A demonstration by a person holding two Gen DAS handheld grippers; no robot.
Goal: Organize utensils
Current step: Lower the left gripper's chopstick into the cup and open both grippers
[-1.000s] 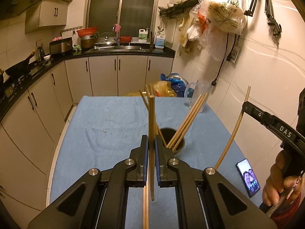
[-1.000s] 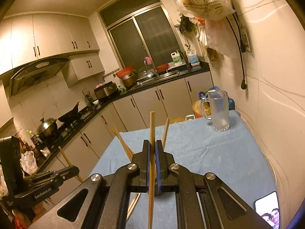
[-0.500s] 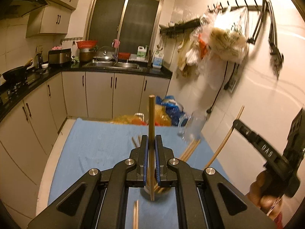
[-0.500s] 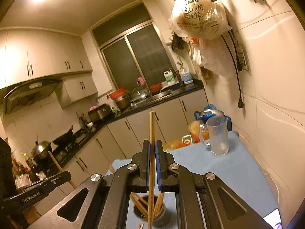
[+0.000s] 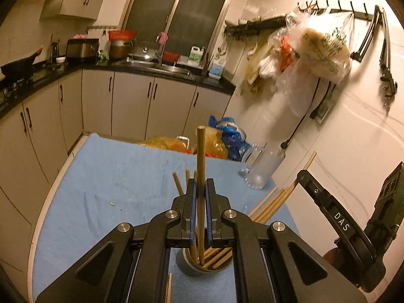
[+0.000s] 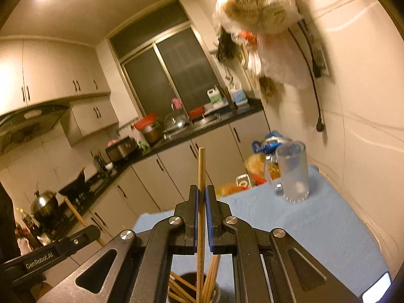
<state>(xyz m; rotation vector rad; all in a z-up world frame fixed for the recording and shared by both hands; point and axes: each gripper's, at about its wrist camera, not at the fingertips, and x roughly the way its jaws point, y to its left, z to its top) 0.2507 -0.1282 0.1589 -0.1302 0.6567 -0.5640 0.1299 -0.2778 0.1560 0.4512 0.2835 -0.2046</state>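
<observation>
Over the holder [image 5: 202, 265], left tongs [image 5: 201, 197] and right tongs [image 6: 201, 197] each clamp one upright chopstick [image 5: 201, 166].

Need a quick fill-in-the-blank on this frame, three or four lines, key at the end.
1. Each gripper is shut on one ____.
2. The left gripper holds its stick over the dark ____, which already contains several.
3. The cloth covering the table is ____.
4. The frosted glass mug stands ____.

Missing words: chopstick; holder; blue; upright
</observation>
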